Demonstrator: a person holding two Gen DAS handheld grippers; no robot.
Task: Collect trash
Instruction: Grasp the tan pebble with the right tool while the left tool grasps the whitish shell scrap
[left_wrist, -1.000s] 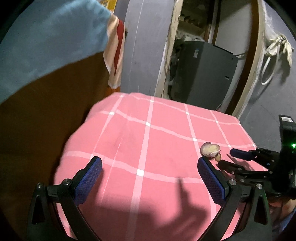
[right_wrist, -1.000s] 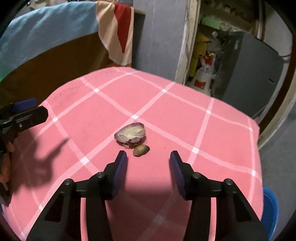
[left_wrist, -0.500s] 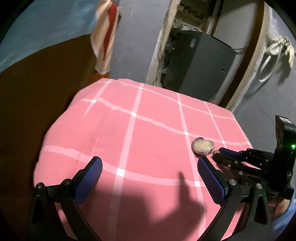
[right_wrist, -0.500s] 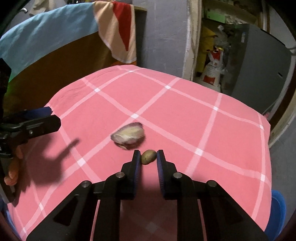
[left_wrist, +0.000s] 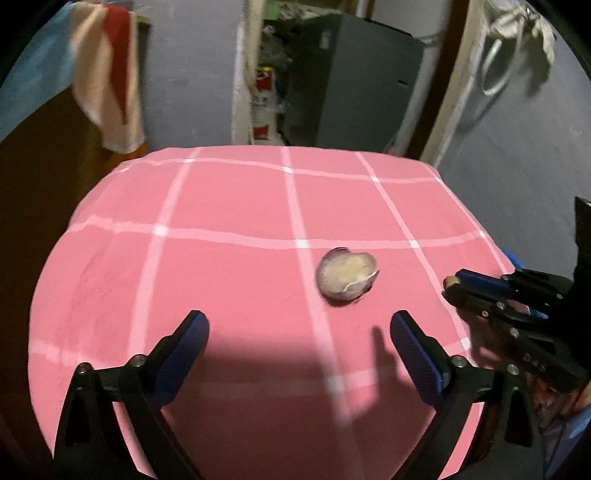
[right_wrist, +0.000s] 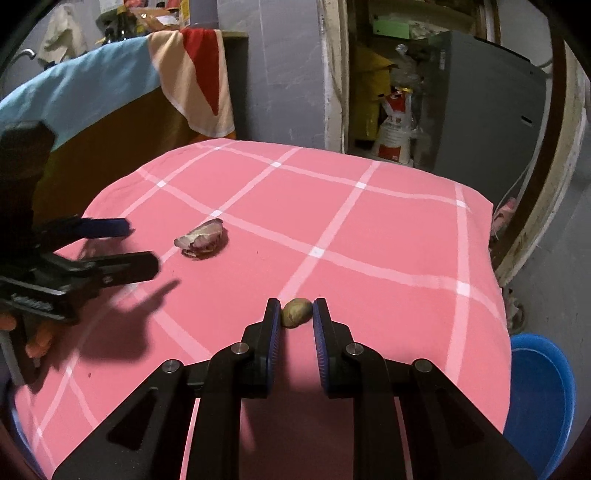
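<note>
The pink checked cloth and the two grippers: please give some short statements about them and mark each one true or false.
1. The right gripper has its jaws shut on a small brown oval scrap. True.
2. The left gripper grips the purple onion peel. False: its jaws are open; the peel lies on the pink checked cloth.
3. A blue plastic tub stands beside the cloth's right edge. True.
4. The peel touches the scrap. False: they are apart.

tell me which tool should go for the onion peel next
Left. The left tool stands open and empty with the onion peel just ahead of it on the pink cloth. The right tool is shut on a small brown scrap.
</note>
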